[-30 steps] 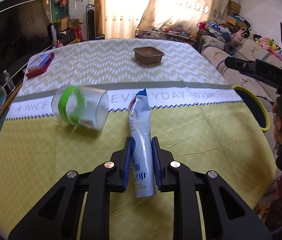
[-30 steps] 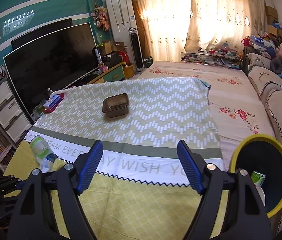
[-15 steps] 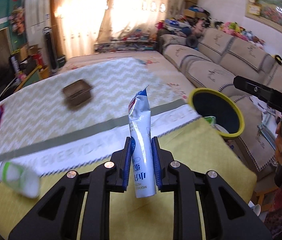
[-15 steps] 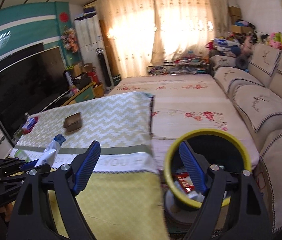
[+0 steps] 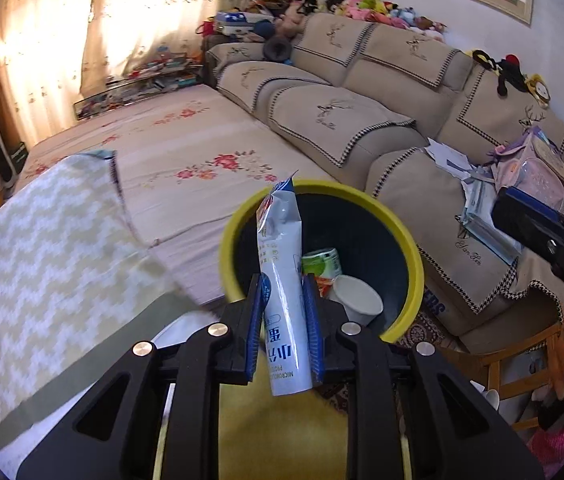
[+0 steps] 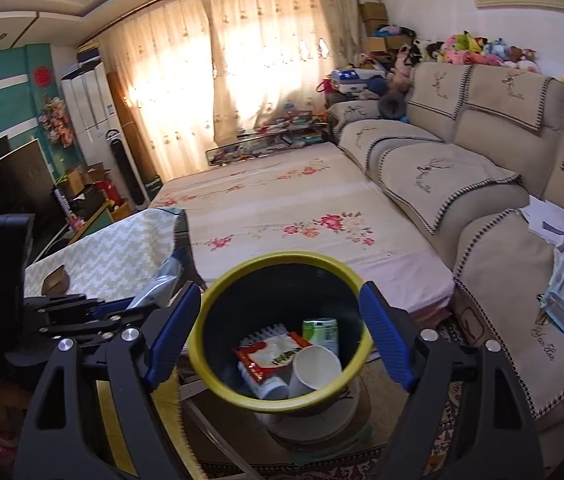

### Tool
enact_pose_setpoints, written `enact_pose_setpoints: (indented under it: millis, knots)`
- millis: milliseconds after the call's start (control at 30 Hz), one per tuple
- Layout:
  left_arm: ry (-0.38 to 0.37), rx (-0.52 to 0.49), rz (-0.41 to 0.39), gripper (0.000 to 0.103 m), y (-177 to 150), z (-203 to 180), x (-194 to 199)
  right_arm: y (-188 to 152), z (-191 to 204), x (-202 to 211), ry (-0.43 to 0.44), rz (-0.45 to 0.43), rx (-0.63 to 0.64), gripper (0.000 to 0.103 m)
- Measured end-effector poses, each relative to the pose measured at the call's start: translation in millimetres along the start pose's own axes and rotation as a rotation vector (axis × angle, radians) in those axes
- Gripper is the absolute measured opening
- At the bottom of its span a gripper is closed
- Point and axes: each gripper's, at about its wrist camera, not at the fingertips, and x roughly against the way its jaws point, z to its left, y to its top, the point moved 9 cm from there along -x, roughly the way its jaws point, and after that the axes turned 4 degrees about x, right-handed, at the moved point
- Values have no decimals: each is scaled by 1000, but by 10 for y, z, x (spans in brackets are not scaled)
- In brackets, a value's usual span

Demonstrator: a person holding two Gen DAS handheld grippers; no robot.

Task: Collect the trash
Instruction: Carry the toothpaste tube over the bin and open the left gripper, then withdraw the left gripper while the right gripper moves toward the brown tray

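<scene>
left gripper (image 5: 284,332) fingers clamp white pouch (image 5: 282,280); right view alone shows right gripper (image 6: 282,340) fingers spread, empty.

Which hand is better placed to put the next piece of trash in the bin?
Left. Its tongs grip a white tube near the yellow-rimmed bin; the right tongs are open and empty.

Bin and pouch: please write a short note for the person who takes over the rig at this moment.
Left gripper: jaws shut on the white pouch, held upright in front of the bin.
Right gripper: jaws open, empty, framing the bin.
Done: a cup, a red wrapper and a green can already lie in the bin.
Left: bring the pouch over the opening and release it. A brown tray remains on the table.
</scene>
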Motion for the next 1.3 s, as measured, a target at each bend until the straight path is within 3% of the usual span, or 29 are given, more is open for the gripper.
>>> enact_pose_setpoints:
  millis: [167, 233, 333, 433, 600, 700, 1100, 1300]
  knots:
    - [-24, 19, 33, 36, 206, -141, -445, 4, -144, -2, -26, -4, -20, 77]
    - [-22, 27, 29, 50, 243, -92, -528, 6, -145, -1, -31, -5, -18, 77]
    - [-11, 56, -1, 51, 308, -23, -472, 2, -79, 9, -27, -7, -6, 77]
    - [6, 82, -79, 66, 280, 92, -91, -20, -3, -8, -12, -4, 0, 77]
    - [62, 140, -185, 79, -41, 377, 665, -84, 241, -97, 40, 19, 24, 77]
    - [102, 187, -223, 81, -333, 604, 1099, -135, 516, -170, 95, 40, 53, 77]
    - [383, 331, -360, 96, -1645, 1582, 2662, -182, 2128, -403, 344, 87, 242, 77]
    - [426, 450, -394, 96, -2117, 2079, 3013, -196, 3101, -514, 454, 82, 352, 77]
